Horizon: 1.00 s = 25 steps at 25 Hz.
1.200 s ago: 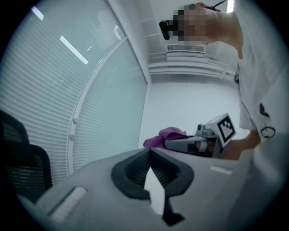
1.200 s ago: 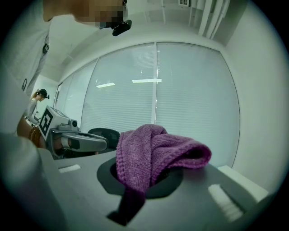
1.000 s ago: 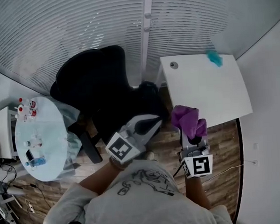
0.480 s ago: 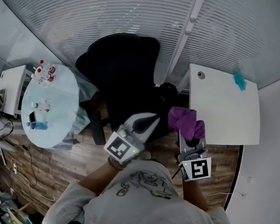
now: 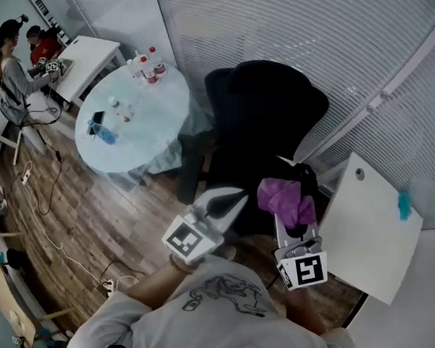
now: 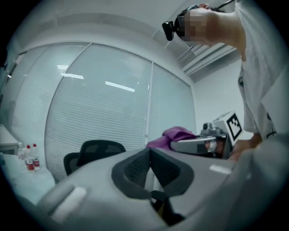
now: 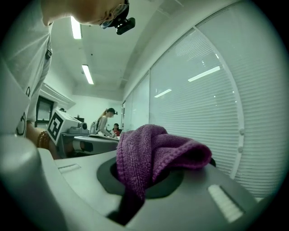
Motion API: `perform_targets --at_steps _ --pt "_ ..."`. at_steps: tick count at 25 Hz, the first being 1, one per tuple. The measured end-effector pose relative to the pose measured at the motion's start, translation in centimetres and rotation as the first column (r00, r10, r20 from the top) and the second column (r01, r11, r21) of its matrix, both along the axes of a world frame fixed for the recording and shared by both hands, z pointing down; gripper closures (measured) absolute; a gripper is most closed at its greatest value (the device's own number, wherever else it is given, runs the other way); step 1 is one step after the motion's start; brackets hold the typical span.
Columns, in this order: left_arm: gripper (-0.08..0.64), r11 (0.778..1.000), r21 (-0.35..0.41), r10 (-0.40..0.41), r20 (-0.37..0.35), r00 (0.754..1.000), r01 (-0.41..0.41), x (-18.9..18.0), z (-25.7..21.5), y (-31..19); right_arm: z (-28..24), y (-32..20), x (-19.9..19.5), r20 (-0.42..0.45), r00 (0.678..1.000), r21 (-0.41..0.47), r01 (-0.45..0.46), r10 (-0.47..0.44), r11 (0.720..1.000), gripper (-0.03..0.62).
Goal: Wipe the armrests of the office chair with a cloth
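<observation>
Purple knitted cloth [image 7: 153,155] sits bunched in the pinching jaws of the right gripper [image 5: 294,225], just short of the black high-backed office chair [image 5: 265,115]. Left gripper [image 6: 150,154], jaws pressed together w/ nothing btwn them, hovers alongside. Chair lies straight ahead; what looks like its right-side armrest [image 5: 299,170] is nearest the cloth, so the right hand prob. leads.

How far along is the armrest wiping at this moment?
Done: the purple cloth is picked up and clamped in the right gripper. In hand: the cloth is held in the air close to the black office chair, with nothing pressed against it. The left gripper is shut and empty. Left: all the wiping itself, since the cloth is not yet on the chair.
</observation>
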<state>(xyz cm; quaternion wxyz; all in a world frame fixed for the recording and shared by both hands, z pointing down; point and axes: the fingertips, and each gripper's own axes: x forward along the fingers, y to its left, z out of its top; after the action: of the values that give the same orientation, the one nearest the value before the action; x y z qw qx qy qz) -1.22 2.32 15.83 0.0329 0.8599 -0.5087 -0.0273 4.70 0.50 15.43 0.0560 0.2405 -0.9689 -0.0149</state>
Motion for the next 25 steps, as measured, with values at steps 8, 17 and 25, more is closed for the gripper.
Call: perform_targets --at_steps 8,17,25 --pt "0.56 0.972 0.008 -0.234 -0.006 0.972 0.234 -8.7 -0.2 5.0 -0.8 4.3 -9.6 0.007 0.968 0.013 0.25 -0.25 0.968 0.563" --pt "0.56 0.928 0.003 -0.373 -0.008 0.928 0.373 -17.6 0.6 11.6 -0.5 10.5 -19.0 -0.015 0.91 0.037 0.414 -0.414 0.909 0.563" --pt "0.56 0.922 0.006 -0.387 -0.006 0.922 0.387 -25.8 1.3 15.9 0.6 14.0 -27.2 -0.047 0.901 0.049 0.434 -0.432 0.9 0.563"
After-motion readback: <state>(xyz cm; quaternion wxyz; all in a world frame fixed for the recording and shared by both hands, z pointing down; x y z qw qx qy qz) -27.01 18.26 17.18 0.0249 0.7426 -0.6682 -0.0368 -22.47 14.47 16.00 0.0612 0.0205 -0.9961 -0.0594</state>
